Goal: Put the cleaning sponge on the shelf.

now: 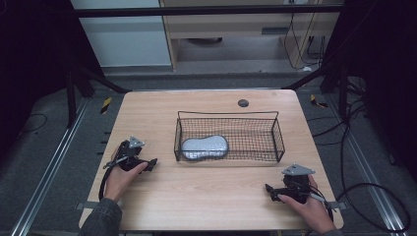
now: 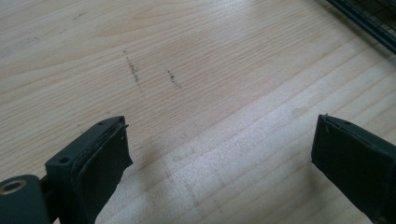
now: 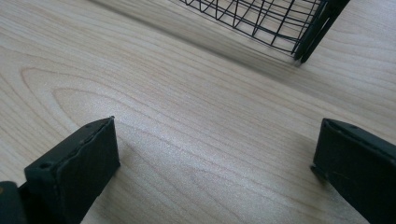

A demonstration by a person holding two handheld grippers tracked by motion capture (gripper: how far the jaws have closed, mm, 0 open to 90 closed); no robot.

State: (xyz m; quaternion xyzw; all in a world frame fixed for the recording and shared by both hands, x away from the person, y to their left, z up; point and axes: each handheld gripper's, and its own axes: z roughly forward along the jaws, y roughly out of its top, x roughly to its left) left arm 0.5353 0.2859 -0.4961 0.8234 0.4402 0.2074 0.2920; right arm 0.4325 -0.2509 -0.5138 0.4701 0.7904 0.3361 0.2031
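A black wire basket (image 1: pixel 275 129) stands on the middle of the wooden table (image 1: pixel 206 191). Inside it, at its left end, lies a silvery-grey peanut-shaped pouch (image 1: pixel 205 147). My left gripper (image 1: pixel 153 163) rests on the table to the left of the basket, held by a hand, jaws pointing right. In the left gripper view my left gripper (image 2: pixel 219 149) is open over bare wood with nothing between its jaws. My right gripper (image 1: pixel 268 189) rests near the front right of the table, jaws pointing left. In the right gripper view my right gripper (image 3: pixel 215 154) is open and empty.
A corner of the basket (image 2: pixel 369 23) shows at the top right of the left gripper view, and its mesh wall (image 3: pixel 261 18) at the top of the right gripper view. A dark round grommet (image 1: pixel 243 103) sits near the table's far edge. Cables lie on the floor to the right.
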